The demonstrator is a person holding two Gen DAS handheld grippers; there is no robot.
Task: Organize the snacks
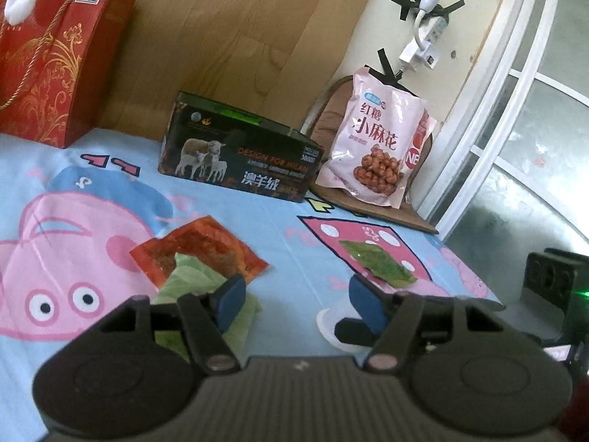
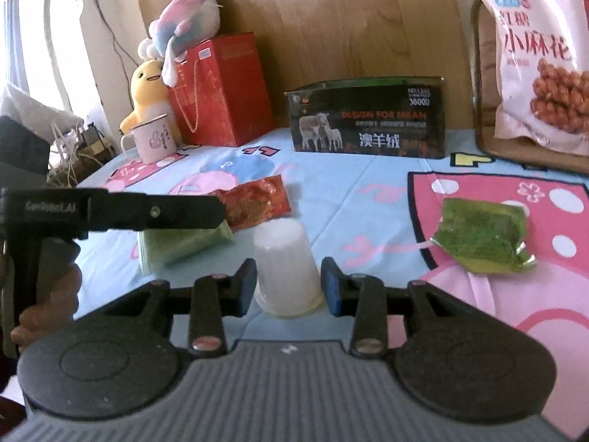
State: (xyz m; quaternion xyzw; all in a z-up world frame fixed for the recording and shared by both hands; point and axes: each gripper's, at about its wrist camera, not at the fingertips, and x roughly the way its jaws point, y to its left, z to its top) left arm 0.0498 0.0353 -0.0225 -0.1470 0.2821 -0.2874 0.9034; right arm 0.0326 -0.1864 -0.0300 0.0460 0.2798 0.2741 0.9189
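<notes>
Glossy foil packets (image 1: 206,254), frosted plastic cup (image 2: 285,265), printed cotton sheet (image 2: 349,191), wood-grain headboard (image 1: 228,37), enamel mug (image 2: 152,141).

A bed sheet (image 2: 331,191) with pink cartoon pigs carries 1 red snack packet (image 2: 257,200), 2 green packets (image 2: 478,235) (image 2: 176,245), 1 upturned cup (image 2: 287,269), a dark box (image 2: 368,118), a red gift bag (image 2: 224,92) and a mug (image 2: 152,141).

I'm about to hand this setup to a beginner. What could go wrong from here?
1. The upside-down plastic cup stands between the right tool's open pads; a lopsided squeeze could tip or crush it.
2. The left tool overlaps the pale green packet under the red packet; it might drag both.
</notes>
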